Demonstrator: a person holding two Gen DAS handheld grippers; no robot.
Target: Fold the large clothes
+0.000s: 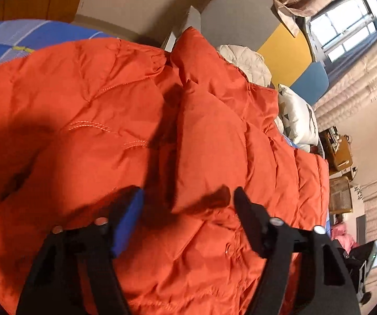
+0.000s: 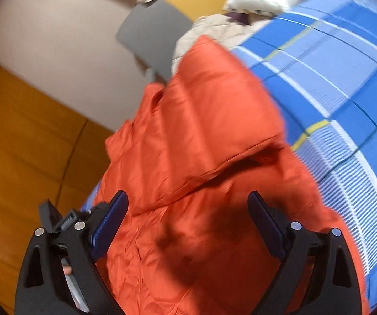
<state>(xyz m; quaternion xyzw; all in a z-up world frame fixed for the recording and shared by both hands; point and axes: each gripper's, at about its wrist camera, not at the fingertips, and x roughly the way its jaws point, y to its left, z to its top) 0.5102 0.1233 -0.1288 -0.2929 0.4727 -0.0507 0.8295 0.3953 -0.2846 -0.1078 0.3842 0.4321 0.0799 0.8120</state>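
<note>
The left gripper (image 1: 188, 197) hung above the puffy orange quilted jacket (image 1: 125, 110), its black fingers apart and gripping nothing, a raised fold of the cloth lying between and beyond them. The right gripper (image 2: 188, 204) was likewise spread wide and empty over the same jacket. The jacket lay spread across a blue plaid bedsheet (image 2: 332, 78), with a white patterned pillow (image 1: 297, 115) near its far edge.

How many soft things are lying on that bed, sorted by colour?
Orange: 1, the puffer jacket
Cream: 1, a quilted garment behind it
White, patterned: 1, a pillow
Blue plaid: 1, the bedsheet underneath
Total: 4
</note>
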